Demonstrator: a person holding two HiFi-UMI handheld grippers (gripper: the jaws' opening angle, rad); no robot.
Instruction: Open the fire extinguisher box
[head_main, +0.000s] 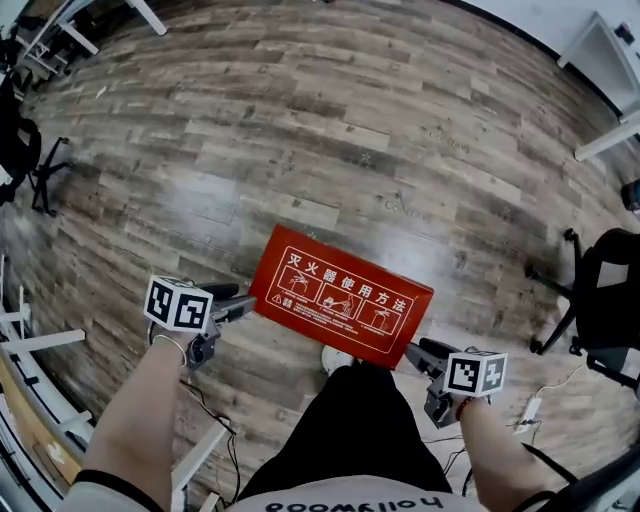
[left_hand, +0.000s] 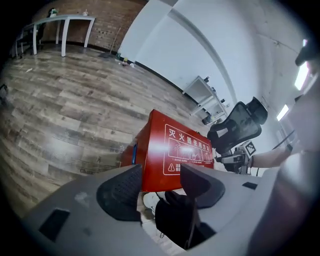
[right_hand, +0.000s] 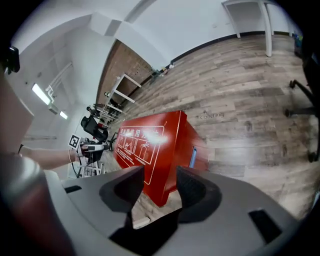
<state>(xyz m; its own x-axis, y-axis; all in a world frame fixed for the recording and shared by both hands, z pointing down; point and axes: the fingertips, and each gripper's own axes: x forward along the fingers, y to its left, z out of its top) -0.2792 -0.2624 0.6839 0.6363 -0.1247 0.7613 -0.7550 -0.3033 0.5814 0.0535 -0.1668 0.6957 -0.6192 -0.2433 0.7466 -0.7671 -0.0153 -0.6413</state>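
Two claws tilt downward, jaws apart: left claw (head_main: 243, 304), right claw (head_main: 413, 351), flanking the red box (head_main: 342, 302).

Bright, fisheye-warped views; glare on the box (left_hand: 172, 150).

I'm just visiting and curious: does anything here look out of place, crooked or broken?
Nothing looks spilled or damaged. The one oddity is that the red fire extinguisher box sits closed in the middle of the open wooden floor, away from any wall. The left gripper and right gripper are open at its two ends, neither clamped on it.
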